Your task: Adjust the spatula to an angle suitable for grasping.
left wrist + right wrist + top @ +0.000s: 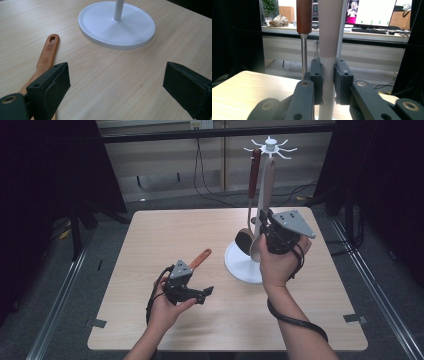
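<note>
Counter [165, 235] carries a white utensil rack [243, 265] — the landmark here. On the rack's top hooks a ladle with a dark red-brown handle [254, 170] already hangs, its bowl low near the rack's base. Just beside it a pale spatula [267, 185] stands upright along the pole, right gripper [272, 231] with fingers [316, 75] clamped narrow on its handle; whether its top sits on a hook cannot be told. Left of the rack's base an orange-handled utensil [47, 53] lies flat on the counter, left gripper [200, 292] low beside it, fingers [53, 85] wide, nothing between. Judged: one hung, one mid-hang, one left to pick up.
</note>
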